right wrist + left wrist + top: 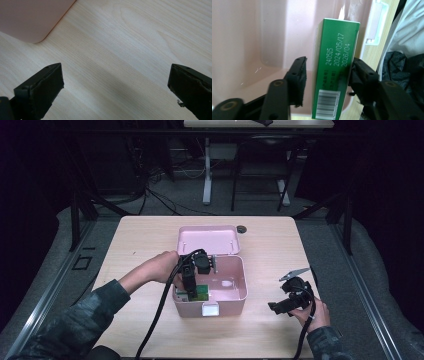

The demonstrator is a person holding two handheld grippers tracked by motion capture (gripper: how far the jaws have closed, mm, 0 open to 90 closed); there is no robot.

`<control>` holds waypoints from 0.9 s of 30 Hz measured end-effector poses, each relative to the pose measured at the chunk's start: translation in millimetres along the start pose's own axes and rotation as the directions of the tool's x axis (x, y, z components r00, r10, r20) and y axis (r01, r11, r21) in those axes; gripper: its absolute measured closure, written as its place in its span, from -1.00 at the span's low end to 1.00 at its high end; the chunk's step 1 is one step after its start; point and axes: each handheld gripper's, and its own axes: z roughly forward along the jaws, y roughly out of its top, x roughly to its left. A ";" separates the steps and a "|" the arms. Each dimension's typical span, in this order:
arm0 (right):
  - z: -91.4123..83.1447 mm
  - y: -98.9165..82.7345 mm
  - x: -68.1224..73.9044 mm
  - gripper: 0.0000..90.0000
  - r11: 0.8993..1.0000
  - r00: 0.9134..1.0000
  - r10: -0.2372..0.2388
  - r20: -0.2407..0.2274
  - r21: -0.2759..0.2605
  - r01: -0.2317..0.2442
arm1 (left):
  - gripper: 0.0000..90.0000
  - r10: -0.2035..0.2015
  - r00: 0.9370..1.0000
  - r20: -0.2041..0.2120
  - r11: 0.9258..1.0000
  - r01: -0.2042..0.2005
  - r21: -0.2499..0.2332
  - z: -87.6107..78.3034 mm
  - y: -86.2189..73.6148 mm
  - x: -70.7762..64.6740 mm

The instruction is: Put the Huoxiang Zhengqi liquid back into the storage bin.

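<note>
The high view is looking forward and down over the whole table (150, 235) from above. The left gripper view is peering closely into the pink box (249, 37), while the right gripper view is facing the tabletop nearby, sharing that box's corner (30, 20).

The left hand (159, 266) reaches in from the lower left, its forearm angled up and rightward, holding the left tool (190, 291) pointed downward. In the left gripper view its jaws stand slightly apart. The right hand (311, 316) holds the right tool (274, 307) low, pointing leftward, jaws wide apart.
</note>
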 end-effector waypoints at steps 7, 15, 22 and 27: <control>0.6 -0.2 -1.2 -1.00 1.000 1.000 -0.003 0.000 -0.005 0.003 | -0.32 -0.039 0.999 -0.011 0.999 0.039 -0.035 -13.5 -8.3 5.0; -1.7 1.8 -2.3 -1.00 1.000 1.000 0.009 -0.005 -0.019 -0.009 | -0.55 -0.088 0.995 -0.051 0.993 0.083 -0.089 -36.4 -24.3 9.5; -5.1 8.0 -3.8 -1.00 0.999 1.000 0.017 -0.009 -0.035 -0.018 | -0.68 -0.157 0.985 -0.078 0.979 0.145 -0.143 -44.8 -42.3 15.2; -6.0 13.5 -5.6 -1.00 0.998 1.000 0.024 -0.017 -0.051 -0.024 | -0.74 -0.202 0.975 -0.093 0.967 0.184 -0.176 -44.8 -53.4 18.9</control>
